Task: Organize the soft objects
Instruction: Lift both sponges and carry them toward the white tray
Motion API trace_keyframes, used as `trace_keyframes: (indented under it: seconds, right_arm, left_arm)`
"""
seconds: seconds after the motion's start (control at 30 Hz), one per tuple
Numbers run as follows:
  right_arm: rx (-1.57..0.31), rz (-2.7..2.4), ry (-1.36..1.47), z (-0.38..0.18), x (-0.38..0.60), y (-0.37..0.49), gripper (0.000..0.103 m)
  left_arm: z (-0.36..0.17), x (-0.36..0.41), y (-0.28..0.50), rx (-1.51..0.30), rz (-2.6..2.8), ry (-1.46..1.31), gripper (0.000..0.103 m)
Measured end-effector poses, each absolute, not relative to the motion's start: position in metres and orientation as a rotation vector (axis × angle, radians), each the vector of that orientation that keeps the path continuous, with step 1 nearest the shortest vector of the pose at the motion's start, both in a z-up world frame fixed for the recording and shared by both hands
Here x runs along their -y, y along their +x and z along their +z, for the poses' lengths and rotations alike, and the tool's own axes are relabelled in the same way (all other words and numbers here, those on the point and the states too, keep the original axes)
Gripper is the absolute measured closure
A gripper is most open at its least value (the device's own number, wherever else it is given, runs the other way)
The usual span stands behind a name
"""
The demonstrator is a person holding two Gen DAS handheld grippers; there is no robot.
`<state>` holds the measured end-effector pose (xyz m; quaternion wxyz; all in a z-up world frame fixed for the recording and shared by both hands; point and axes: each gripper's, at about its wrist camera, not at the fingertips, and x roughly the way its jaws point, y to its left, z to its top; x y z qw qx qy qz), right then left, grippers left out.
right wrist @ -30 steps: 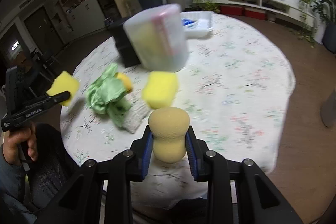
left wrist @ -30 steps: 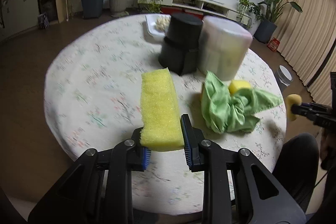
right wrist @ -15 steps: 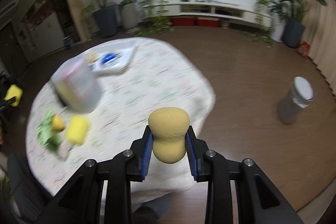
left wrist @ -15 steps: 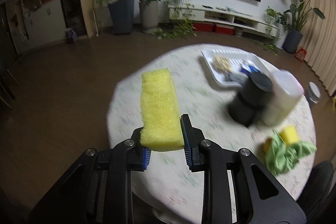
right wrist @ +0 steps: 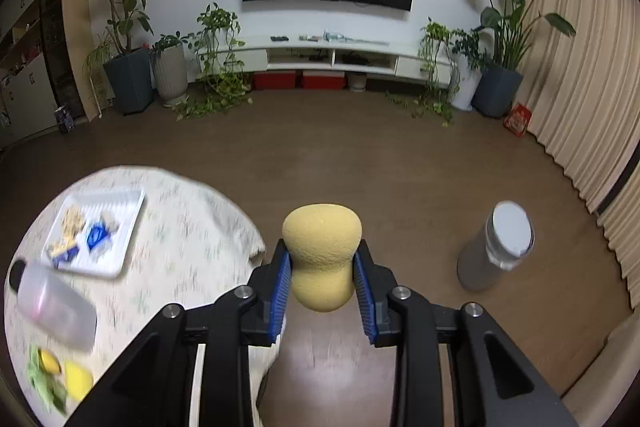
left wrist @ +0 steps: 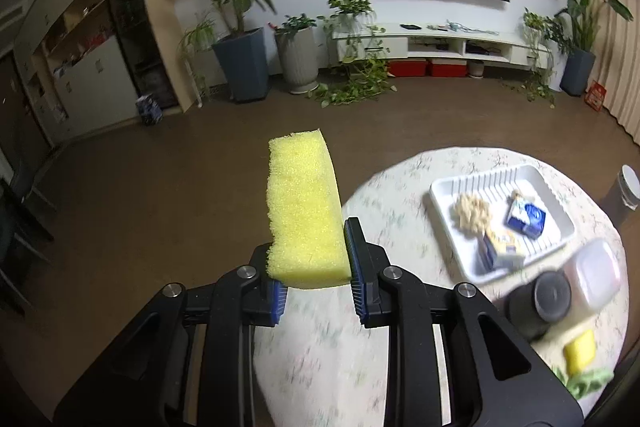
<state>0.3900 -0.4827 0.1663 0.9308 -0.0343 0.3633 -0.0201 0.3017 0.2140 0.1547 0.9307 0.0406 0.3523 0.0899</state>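
A yellow sponge [left wrist: 306, 215] was held clamped in the left hand-held gripper [left wrist: 316, 279] and a tan sponge [right wrist: 322, 259] in the right hand-held gripper [right wrist: 322, 283], off the counter [left wrist: 340, 343]; steady grips were judged advisable during transport.

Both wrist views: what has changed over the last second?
Both grippers rose and swung away from the round floral-clothed table, which slid toward the frames' lower corners. Unchanged: left gripper clamps the rectangular yellow sponge; right gripper clamps the tan egg-shaped sponge.
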Motion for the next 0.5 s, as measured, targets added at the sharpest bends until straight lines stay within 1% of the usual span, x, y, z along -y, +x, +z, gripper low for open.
trace_keyframes:
  seconds: [0.1,0.27,0.4,0.5]
  right_arm:
    - [-0.734,-0.029,-0.097,0.179,0.464,0.43,0.07]
    - [-0.731,0.027,-0.158,0.185,0.414,0.489,0.07]
    - [-0.745,0.098,-0.206,0.176,0.368,0.524,0.07]
    - [-0.775,0.177,-0.267,0.151,0.322,0.543,0.07]
  left_arm:
    - [0.156,-0.197,0.337,-0.734,0.143,0.112,0.08]
    - [0.148,-0.156,0.395,-0.751,0.054,0.172,0.08]
    - [0.121,-0.122,0.429,-0.792,-0.047,0.215,0.08]
    - [0.091,-0.103,0.444,-0.833,-0.116,0.234,0.08]
